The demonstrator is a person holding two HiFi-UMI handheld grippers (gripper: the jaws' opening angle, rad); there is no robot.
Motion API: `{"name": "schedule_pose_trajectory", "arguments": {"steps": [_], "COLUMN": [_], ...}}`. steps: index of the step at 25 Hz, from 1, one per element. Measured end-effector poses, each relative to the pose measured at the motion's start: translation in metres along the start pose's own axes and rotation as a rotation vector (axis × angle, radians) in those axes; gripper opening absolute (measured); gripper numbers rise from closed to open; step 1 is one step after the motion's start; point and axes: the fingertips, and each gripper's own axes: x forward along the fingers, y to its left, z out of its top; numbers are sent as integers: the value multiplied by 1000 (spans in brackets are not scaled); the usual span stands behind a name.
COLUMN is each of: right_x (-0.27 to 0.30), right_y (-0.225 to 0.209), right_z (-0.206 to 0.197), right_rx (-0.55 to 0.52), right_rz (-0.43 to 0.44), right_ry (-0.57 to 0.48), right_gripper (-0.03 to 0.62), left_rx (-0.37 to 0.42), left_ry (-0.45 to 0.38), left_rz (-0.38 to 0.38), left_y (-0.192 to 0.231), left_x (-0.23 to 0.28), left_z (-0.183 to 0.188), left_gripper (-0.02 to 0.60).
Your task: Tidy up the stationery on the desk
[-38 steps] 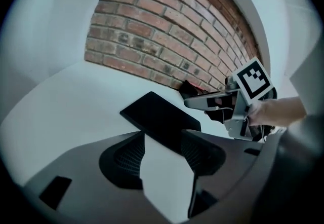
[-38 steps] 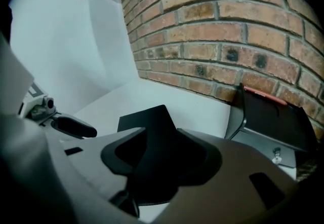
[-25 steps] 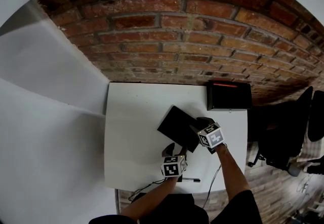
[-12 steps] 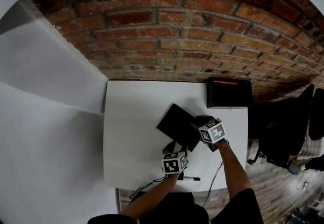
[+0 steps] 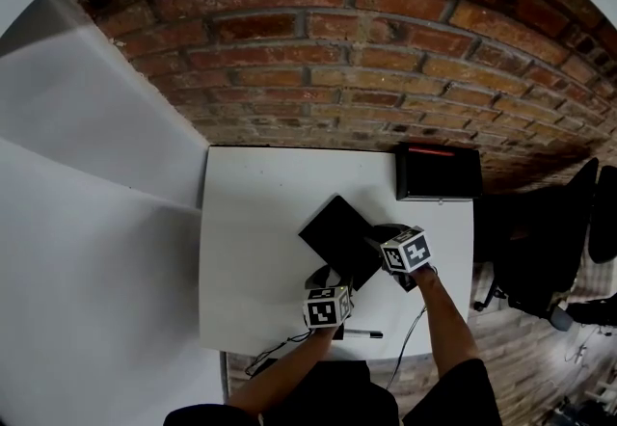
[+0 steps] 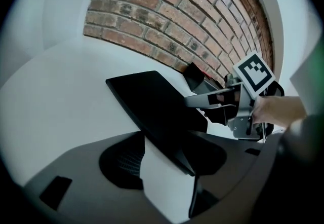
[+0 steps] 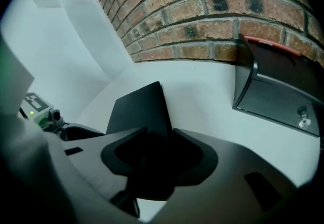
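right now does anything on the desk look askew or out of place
The black notebook sits diagonal to the edges of the desk and seems tilted up off it, gripped at one corner by the right hand-held gripper. A pen lies alone at the desk's near edge.

Thin black notebook (image 5: 337,233) — closed, diagonal, tilted — with a slim pen (image 5: 362,333) flat nearby.

The head view looks steeply down from high above the white bench (image 5: 260,222), facing the brick wall (image 5: 337,48). The left gripper view and right gripper view sit low and close over the bench, aimed wallward. All three share the black pad (image 5: 337,239).
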Motion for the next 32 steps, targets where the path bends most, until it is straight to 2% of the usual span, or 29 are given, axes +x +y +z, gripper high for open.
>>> {"name": "schedule_pose_trajectory", "arguments": {"steps": [7,13,19,28,32], "right_x": [2,7,11,20,25], "right_y": [26,47,65,103,122], "right_z": [-16,-25,-29,-40,-47], "right_rx": [6,44,105,143,213], "right_rz": [57,61,43,48,53], "right_ry": [34,23,-13,-6,3], "right_gripper": [157,144,138,115,104], "left_rx": [27,39,54,44,44], "left_ry": [5,-1,7,12,15], "left_rz": [60,97,100,98,90], "left_y": [27,46,62,91,106], "left_x": [-16,-29,-42,-68,-82], "left_z": [-4,-7,-11,-20,-26], "left_gripper": [205,193,189,169,155]}}
